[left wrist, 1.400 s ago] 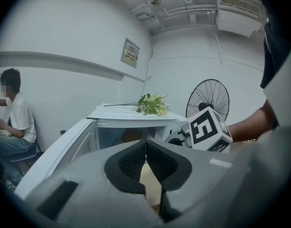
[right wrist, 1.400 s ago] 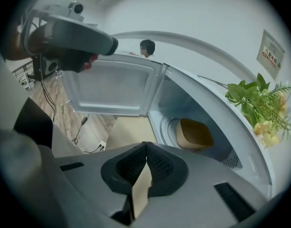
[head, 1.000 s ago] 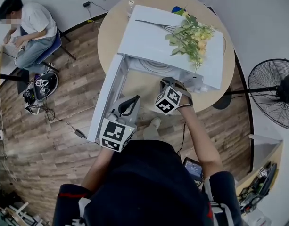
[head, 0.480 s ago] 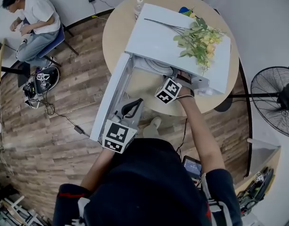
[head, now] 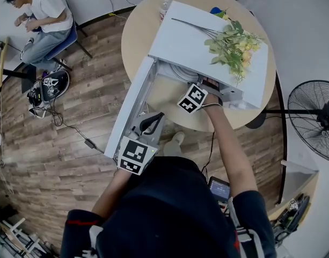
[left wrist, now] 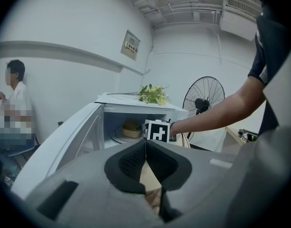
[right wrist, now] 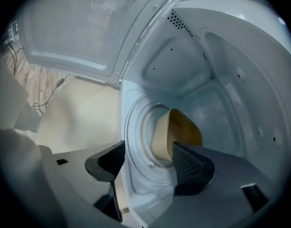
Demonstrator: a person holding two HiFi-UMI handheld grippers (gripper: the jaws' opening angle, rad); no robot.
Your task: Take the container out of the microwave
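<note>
Right gripper (right wrist: pixel 149 152), jaws just opened and empty, faces the container (right wrist: pixel 183 129), unseen in head view.

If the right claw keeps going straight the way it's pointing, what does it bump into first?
Probably the tan container on the glass turntable inside the microwave, though depth is unclear. The right claw has just been opening its jaws, nothing between them yet.

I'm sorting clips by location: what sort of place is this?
Likely an office or lab, not a kitchen: microwave on a round table, pedestal fan nearby, cables trailing over the wood floor.
</note>
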